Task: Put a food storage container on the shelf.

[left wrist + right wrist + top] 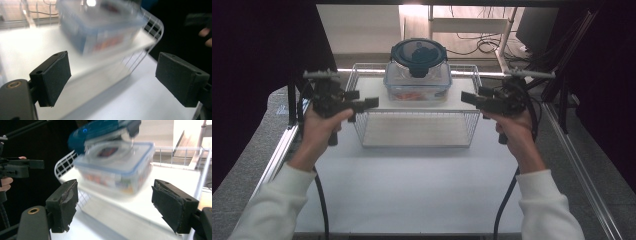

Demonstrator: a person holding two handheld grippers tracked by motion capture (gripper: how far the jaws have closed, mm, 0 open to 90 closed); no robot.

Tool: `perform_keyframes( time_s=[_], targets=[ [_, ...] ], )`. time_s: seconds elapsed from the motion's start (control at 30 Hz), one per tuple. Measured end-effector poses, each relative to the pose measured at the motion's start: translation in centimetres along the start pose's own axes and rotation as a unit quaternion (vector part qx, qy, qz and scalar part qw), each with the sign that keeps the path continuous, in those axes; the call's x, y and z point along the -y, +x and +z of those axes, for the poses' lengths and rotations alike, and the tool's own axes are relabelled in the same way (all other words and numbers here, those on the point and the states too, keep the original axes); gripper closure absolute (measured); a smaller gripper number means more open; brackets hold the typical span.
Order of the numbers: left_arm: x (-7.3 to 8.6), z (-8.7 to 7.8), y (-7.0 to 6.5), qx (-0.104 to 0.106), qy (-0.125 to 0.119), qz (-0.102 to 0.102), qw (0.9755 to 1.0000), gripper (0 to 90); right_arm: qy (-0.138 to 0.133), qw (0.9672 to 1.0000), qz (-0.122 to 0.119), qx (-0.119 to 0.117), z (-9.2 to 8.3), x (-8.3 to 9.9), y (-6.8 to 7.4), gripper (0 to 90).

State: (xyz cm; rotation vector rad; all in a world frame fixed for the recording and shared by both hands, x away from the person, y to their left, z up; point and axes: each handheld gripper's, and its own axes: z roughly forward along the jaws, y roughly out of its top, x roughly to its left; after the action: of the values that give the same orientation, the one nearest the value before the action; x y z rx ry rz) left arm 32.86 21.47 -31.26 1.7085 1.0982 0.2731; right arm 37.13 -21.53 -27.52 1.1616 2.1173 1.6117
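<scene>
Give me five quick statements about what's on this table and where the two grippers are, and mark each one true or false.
1. The clear container sits on a white shelf in the wire basket. True.
2. The left gripper is clamped on the container. False: it is open and held off to the basket's left, touching nothing.
3. A round dark blue lid rests on top of the container. True.
4. The right gripper holds the lid. False: it is open, held beside the basket's right side.
5. The container is empty. False: something orange-red shows through its clear wall, though what it is cannot be told.
</scene>
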Motion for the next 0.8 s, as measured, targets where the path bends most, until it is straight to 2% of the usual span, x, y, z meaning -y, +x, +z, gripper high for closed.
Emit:
perform_keyframes(
  time_s=[0.07, 0.13, 0.17, 0.2, 0.3, 0.4, 0.47, 0.5, 0.53, 0.57, 0.6, 0.67, 0.73, 0.8],
  targets=[
    [2.3, -0.6, -0.1, 0.0, 0.005, 0.003, 1.0, 12.9, -0.006, 1.0, -0.007, -0.001, -1.0, 1.6, 0.4, 20.7],
    [4.4, -1.1, -0.2, -0.009, 0.012, 0.014, 0.9998, 13.4, -0.007, 0.9999, -0.014, -0.003, -1.7, 3.3, 0.7, 20.7],
    [5.4, -1.3, -0.1, -0.015, 0.018, 0.019, 0.9996, 13.8, -0.005, 0.9998, -0.02, -0.003, -2.2, 4.9, 0.9, 20.7],
    [6.3, -1.4, 0.0, -0.018, 0.022, 0.021, 0.9994, 13.8, -0.005, 0.9998, -0.02, -0.003, -2.2, 4.9, 0.9, 20.7],
    [9.1, -1.8, 0.6, -0.023, 0.032, 0.012, 0.9992, 14.2, 0.002, 0.9998, -0.02, 0.0, -2.4, 7.2, 1.0, 20.7],
    [11.2, -1.9, 1.2, -0.021, 0.042, -0.002, 0.9989, 14.4, 0.008, 0.9999, -0.013, 0.0, -2.4, 9.6, 0.9, 20.7],
    [12.4, -2.0, 1.5, -0.021, 0.047, -0.009, 0.9986, 14.8, 0.013, 0.9997, -0.014, 0.014, -2.2, 11.2, 0.6, 20.7],
    [13.0, -2.0, 1.6, -0.022, 0.049, -0.011, 0.9985, 15.3, 0.028, 0.9994, -0.009, 0.021, -2.0, 12.9, 0.3, 20.7],
    [13.5, -2.0, 1.7, -0.024, 0.051, -0.012, 0.9983, 15.3, 0.028, 0.9994, -0.009, 0.021, -2.0, 12.9, 0.3, 20.7],
    [14.0, -2.0, 1.8, -0.025, 0.055, -0.012, 0.9981, 15.6, 0.039, 0.9988, -0.003, 0.029, -1.8, 14.5, -0.1, 20.7],
    [14.5, -1.9, 1.9, -0.025, 0.06, -0.013, 0.9978, 15.6, 0.039, 0.9988, -0.003, 0.029, -1.8, 14.5, -0.1, 20.7],
    [15.3, -1.6, 2.1, -0.023, 0.063, -0.021, 0.9975, 16.4, 0.049, 0.9982, -0.001, 0.034, -1.5, 16.0, -0.3, 20.7],
    [15.9, -1.4, 2.3, -0.032, 0.068, -0.021, 0.997, 17.4, 0.061, 0.9974, -0.004, 0.039, -1.3, 17.3, -0.4, 20.7],
    [16.2, -1.0, 2.4, -0.029, 0.077, -0.023, 0.9964, 18.0, 0.068, 0.9968, -0.007, 0.042, -1.1, 18.3, -0.5, 20.7]
  ],
)
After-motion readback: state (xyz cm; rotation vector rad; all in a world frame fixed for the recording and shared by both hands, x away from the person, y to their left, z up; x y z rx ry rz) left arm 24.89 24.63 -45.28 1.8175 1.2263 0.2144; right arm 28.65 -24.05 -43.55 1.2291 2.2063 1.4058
